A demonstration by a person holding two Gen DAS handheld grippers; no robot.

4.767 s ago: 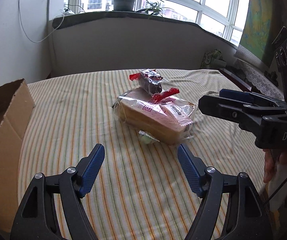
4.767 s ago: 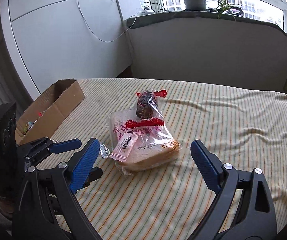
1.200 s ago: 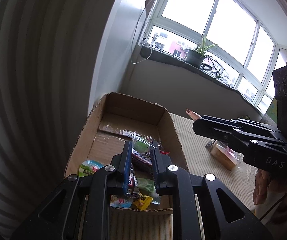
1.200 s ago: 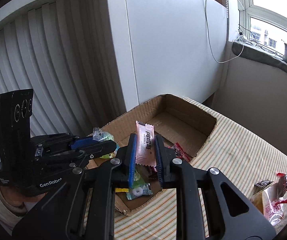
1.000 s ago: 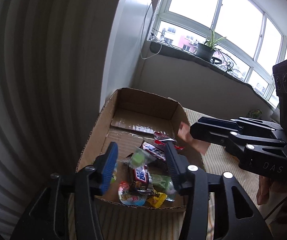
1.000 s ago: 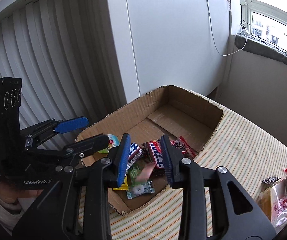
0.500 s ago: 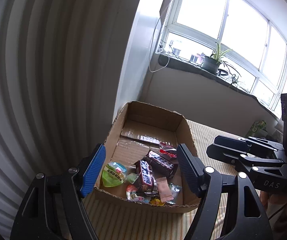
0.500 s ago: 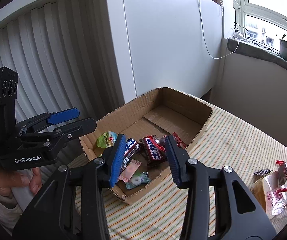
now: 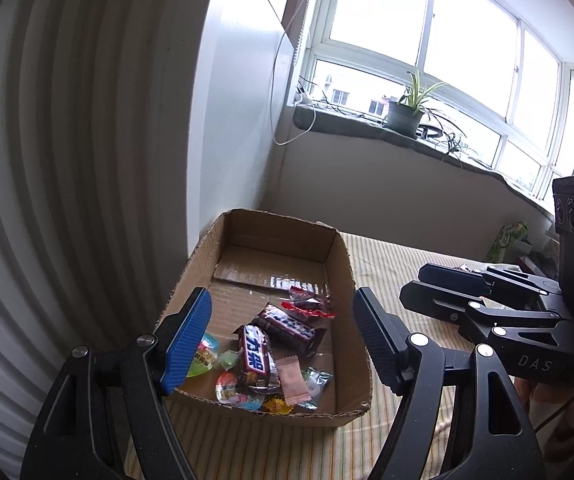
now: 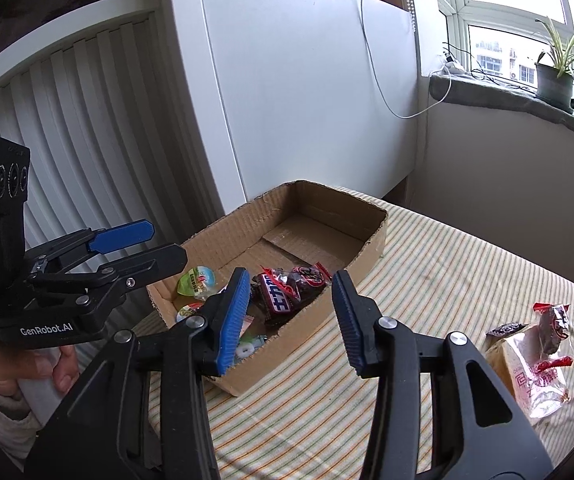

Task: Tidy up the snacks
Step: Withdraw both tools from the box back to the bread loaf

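Two grippers are hanging over the near end of the cardboard box [image 9: 341,258], and you are carrying nothing in either. Your left gripper [image 9: 281,334] is holding its blue pads spread wide, with only the box showing between them. Your right gripper [image 10: 287,318] has just been opening its jaws, and they are standing apart with nothing pinched. Inside the box a heap of snacks is lying at the near end: a pink packet [image 9: 293,378], a dark bar with a blue label [image 9: 255,354], a green jelly cup [image 10: 197,282] and a few small sweets. Out on the striped cloth [image 10: 447,280], well apart from the box, a bagged loaf of bread [image 10: 527,376] is lying with a dark red-ended snack [image 10: 555,328] resting on it.
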